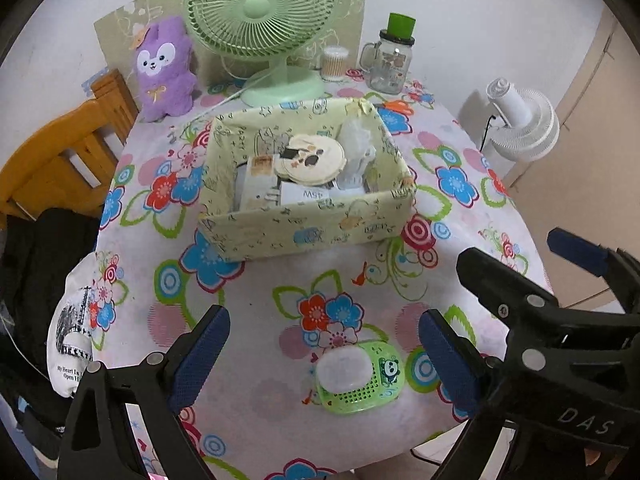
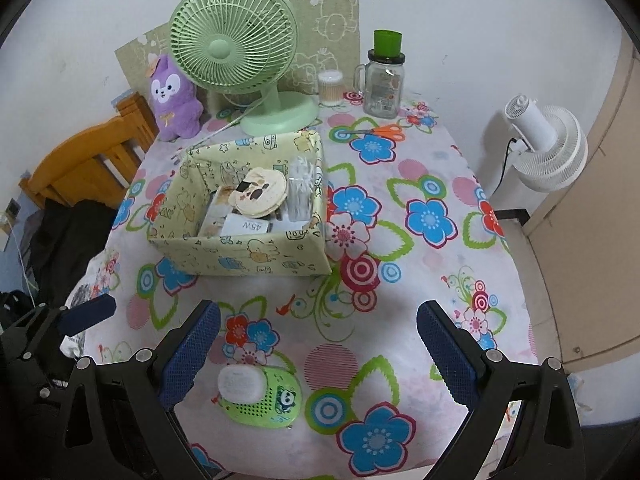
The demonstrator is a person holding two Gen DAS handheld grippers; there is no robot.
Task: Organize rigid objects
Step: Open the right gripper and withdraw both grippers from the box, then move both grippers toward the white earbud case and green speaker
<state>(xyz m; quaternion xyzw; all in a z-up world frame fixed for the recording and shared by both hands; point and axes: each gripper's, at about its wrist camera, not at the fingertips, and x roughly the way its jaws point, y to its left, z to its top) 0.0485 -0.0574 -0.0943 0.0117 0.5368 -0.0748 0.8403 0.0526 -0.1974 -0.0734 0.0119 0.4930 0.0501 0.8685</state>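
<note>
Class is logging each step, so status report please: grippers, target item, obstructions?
Left gripper open, empty. Right gripper open, empty. Green panda case on table near edge, outside storage box. Nothing between them.

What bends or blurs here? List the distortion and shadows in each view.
Left wrist view: fisheye curves the table edge; dark vignette corners; soft shadow near the green case. Right wrist view: same barrel bending; the white fan casts a wall shadow; focus is fairly sharp.

Green panda gadget [image 1: 360,378] flat on tablecloth (white lid); patterned box [image 1: 304,184] beyond, filled.
</note>
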